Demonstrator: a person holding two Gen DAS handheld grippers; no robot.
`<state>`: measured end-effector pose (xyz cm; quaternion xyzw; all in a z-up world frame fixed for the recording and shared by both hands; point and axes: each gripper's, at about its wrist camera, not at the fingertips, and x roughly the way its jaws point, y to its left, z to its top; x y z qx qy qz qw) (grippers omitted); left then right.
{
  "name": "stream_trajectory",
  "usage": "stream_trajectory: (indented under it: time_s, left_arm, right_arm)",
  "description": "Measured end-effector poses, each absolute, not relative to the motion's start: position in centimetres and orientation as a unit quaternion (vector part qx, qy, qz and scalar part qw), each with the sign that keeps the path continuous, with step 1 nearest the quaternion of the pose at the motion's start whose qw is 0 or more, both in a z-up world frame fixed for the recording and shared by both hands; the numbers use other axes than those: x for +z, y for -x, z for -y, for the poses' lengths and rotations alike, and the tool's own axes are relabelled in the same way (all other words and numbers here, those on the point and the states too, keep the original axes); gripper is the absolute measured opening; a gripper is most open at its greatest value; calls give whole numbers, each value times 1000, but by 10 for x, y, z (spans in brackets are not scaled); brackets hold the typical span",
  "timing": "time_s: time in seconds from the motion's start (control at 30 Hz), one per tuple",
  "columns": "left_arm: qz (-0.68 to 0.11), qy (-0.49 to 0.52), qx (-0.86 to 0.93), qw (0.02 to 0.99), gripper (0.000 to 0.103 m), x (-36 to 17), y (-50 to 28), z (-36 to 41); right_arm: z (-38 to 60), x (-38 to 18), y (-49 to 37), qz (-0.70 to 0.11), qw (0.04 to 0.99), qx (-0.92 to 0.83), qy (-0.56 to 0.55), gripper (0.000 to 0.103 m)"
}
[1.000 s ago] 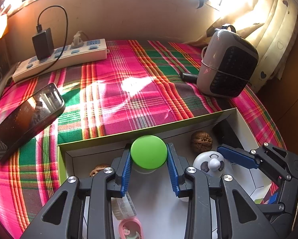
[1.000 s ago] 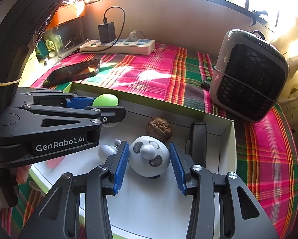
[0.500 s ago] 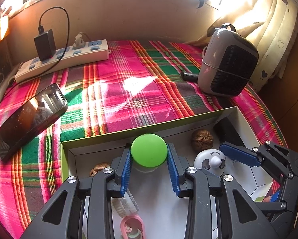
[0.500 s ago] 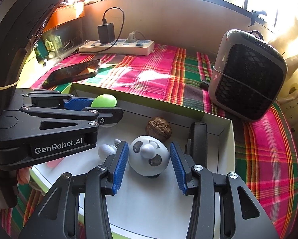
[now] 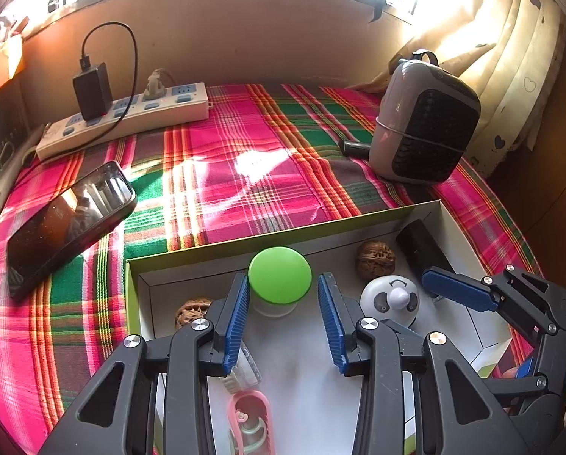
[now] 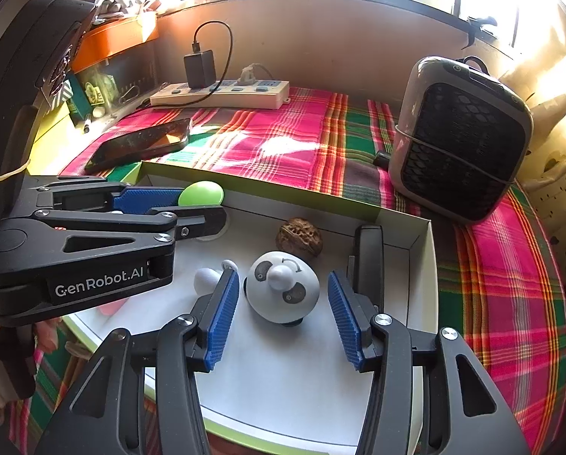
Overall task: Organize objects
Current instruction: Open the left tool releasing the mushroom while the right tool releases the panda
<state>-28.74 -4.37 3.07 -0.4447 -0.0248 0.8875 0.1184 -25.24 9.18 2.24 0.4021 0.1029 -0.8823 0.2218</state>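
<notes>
A shallow white box with a green rim (image 5: 283, 232) lies on the plaid cloth. In it stands a small jar with a green lid (image 5: 279, 276). My left gripper (image 5: 282, 280) straddles the jar; its jaws are opening and a thin gap shows on each side of the lid. In the right wrist view a white panda-faced toy (image 6: 283, 288) sits on the box floor between the blue pads of my right gripper (image 6: 283, 275). Those jaws are opening too and stand apart from the toy. The left gripper (image 6: 150, 208) crosses that view at the left.
The box also holds a walnut (image 5: 376, 263), a second walnut (image 5: 192, 311), a black block (image 5: 421, 246) and a pink item (image 5: 249, 417). On the cloth beyond it are a phone (image 5: 67, 223), a power strip (image 5: 131, 117) and a grey heater (image 5: 423, 129).
Both pairs of jaws have spread wider. The left pads have come off the green lid, and the right pads have drawn away from the panda toy. Neither object has moved.
</notes>
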Motion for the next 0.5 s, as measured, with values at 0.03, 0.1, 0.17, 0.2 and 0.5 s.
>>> stream_trajectory:
  time_s: [0.03, 0.1, 0.17, 0.2, 0.5]
  left_arm:
    - [24, 443, 889, 118, 36, 32, 286, 44]
    - [21, 440, 890, 120, 36, 34, 282, 43]
    - [18, 438, 891, 121, 36, 36, 279, 43]
    - [17, 436, 892, 120, 36, 36, 277, 44]
    - [16, 425, 898, 112, 36, 45, 258, 52]
  right_arm:
    - [-92, 23, 251, -103, 222, -883, -401, 51]
    - [-92, 24, 249, -104, 220, -884, -398, 54]
    - [-93, 26, 247, -103, 219, -886, -396, 54]
    - [-93, 27, 246, -102, 219, -887, -395, 55]
    - [-98, 31, 233, -98, 214, -891, -389, 55]
